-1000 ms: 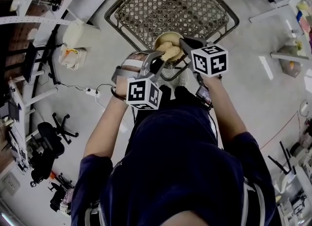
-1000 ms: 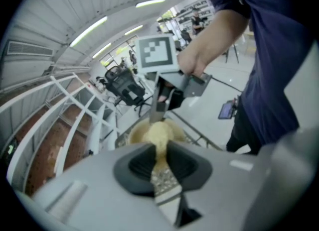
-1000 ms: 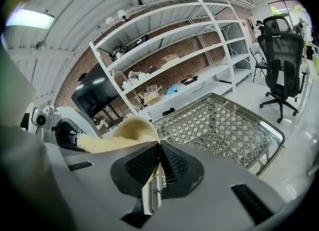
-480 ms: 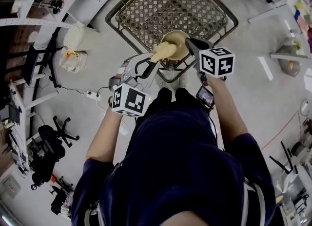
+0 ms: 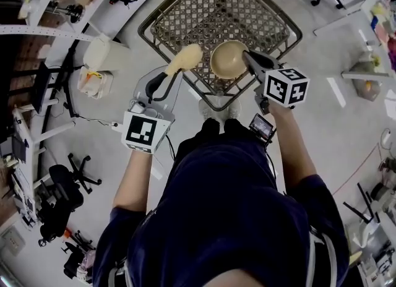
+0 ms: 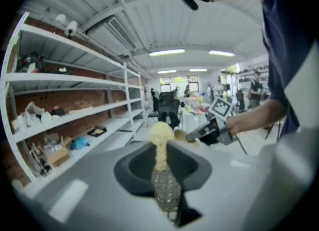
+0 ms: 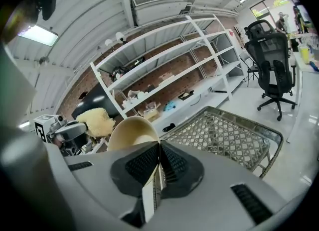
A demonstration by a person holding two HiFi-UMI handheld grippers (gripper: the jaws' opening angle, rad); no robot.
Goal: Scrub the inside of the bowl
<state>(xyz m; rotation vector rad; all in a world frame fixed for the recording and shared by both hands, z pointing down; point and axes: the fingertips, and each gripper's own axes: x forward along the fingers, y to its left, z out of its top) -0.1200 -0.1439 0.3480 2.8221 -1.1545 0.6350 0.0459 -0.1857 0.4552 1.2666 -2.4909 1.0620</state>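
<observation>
A tan bowl (image 5: 229, 59) hangs above the near edge of the wire mesh table (image 5: 185, 1), its opening facing up in the head view. My right gripper (image 5: 249, 59) is shut on its right rim; in the right gripper view the rim of the bowl (image 7: 130, 130) runs between the closed jaws of the right gripper (image 7: 158, 159). My left gripper (image 5: 168, 77) is shut on a yellow sponge (image 5: 183, 59), held left of the bowl and apart from it. In the left gripper view the sponge (image 6: 160, 134) sticks up out of the left gripper (image 6: 160, 158).
The mesh table (image 7: 224, 135) has a dark metal rim. White shelving (image 7: 164, 70) with boxes lines the brick wall. A black office chair (image 7: 271, 51) stands at the right. A pale bin (image 5: 99, 49) and bags lie on the floor at the left.
The left gripper has drawn the sponge out of the bowl and swung it left and away. The right gripper has carried the bowl slightly farther forward and to the right.
</observation>
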